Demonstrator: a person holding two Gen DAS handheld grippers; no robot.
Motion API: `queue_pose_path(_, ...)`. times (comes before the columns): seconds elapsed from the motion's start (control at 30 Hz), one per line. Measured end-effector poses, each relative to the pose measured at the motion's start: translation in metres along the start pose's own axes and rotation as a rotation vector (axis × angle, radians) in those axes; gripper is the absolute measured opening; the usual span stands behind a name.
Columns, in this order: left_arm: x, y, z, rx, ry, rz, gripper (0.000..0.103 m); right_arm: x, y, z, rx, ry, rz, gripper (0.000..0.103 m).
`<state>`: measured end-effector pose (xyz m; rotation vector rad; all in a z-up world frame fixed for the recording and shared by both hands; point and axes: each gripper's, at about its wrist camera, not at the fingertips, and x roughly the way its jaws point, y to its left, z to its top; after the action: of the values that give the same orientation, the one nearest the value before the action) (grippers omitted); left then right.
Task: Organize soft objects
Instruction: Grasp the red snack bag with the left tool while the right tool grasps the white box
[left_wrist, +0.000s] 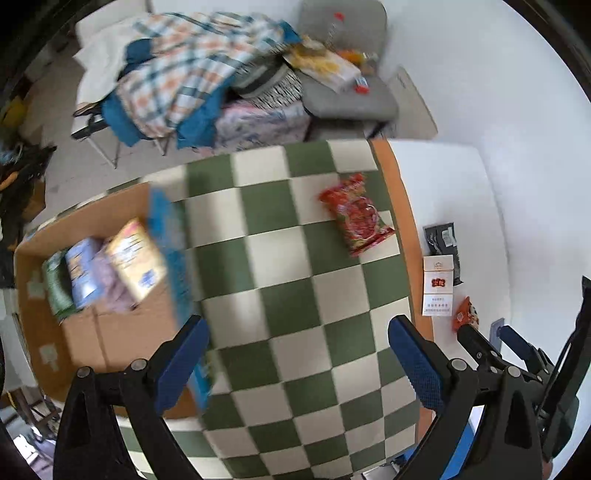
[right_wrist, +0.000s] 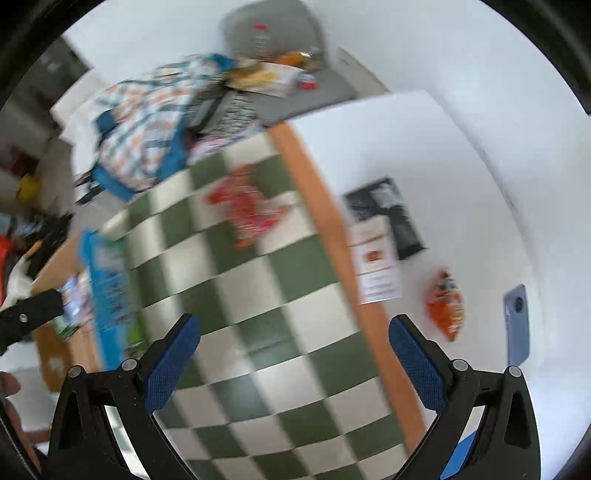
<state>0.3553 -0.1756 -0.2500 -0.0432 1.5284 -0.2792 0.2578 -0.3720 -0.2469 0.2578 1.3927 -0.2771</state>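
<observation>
A red snack bag (left_wrist: 356, 214) lies on the green-and-white checkered cloth (left_wrist: 295, 295) near its far right edge; it also shows, blurred, in the right wrist view (right_wrist: 247, 206). A cardboard box (left_wrist: 92, 325) at the left holds several soft packets (left_wrist: 110, 273). A small orange packet (right_wrist: 447, 306) lies on the white surface at the right. My left gripper (left_wrist: 299, 354) is open and empty above the cloth. My right gripper (right_wrist: 295, 354) is open and empty above the cloth; it also shows at the right edge of the left wrist view (left_wrist: 491, 339).
A white cigarette pack (left_wrist: 437, 284) and a black packet (left_wrist: 443, 240) lie on the white surface beside the table's orange edge (left_wrist: 399, 206). A blue phone (right_wrist: 517, 325) lies further right. Behind the table are a grey chair (left_wrist: 347, 96) and piled bedding (left_wrist: 192, 81).
</observation>
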Motion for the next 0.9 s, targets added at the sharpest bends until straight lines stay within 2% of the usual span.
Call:
queue_pose_path(0.17,0.062,-0.039,0.043,0.019,0.111,-0.012,0.1,0.054,-0.051,0.024,0.089,0.059,-0.012,0.103)
queue_pose_path(0.33,0.128,-0.055,0.082,0.0,0.21,0.019,0.1,0.11,-0.068,0.031,0.128,0.123,-0.028,0.103)
queue_pose_path(0.53,0.198,-0.057,0.11,-0.062,0.338,0.01,0.1,0.172,-0.082,0.036,0.165,0.186,-0.048,0.103)
queue_pose_path(0.73,0.23,-0.064,0.124,-0.072,0.384,-0.016,0.1,0.201,-0.081,0.042,0.17,0.21,-0.062,0.101)
queue_pose_path(0.83,0.233,-0.072,0.126,-0.035,0.376,0.003,0.1,0.211,-0.077,0.046,0.174,0.231,-0.063,0.091)
queue_pose_path(0.9,0.233,-0.075,0.127,-0.021,0.368,0.015,0.1,0.217,-0.076,0.045,0.175,0.238,-0.068,0.091)
